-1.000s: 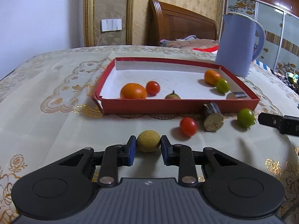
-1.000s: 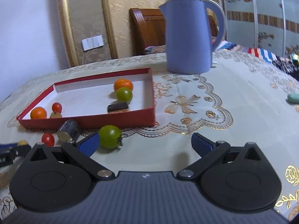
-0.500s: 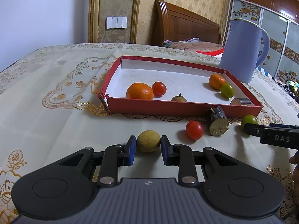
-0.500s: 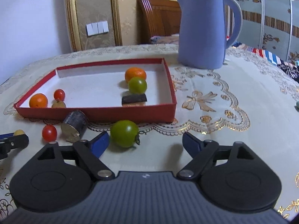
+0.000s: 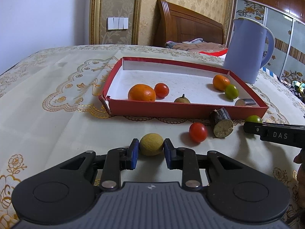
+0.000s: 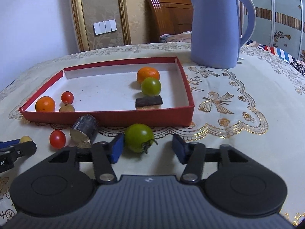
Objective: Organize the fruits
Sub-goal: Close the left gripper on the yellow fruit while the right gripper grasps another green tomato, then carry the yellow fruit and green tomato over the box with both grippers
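Observation:
My left gripper point(image 5: 149, 150) is shut on a small yellow-brown fruit point(image 5: 151, 146), held just above the tablecloth in front of the red tray point(image 5: 183, 111). My right gripper point(image 6: 147, 149) is open around a green tomato point(image 6: 139, 140) that lies on the cloth before the tray point(image 6: 133, 117); its left pad touches the tomato. The tray holds two oranges, a red tomato, a green tomato, a brown fruit and a dark cane piece. A red tomato point(image 5: 198, 132) and a cane stub point(image 5: 221, 123) lie outside the tray.
A blue kettle point(image 6: 219, 26) stands behind the tray's right corner. The right gripper's finger point(image 5: 274, 134) reaches in from the right in the left wrist view. A wooden headboard and wall stand behind the table.
My right gripper has moved forward and left so the green tomato now lies between its open fingers. My left gripper keeps its hold on the yellow fruit and has lifted slightly.

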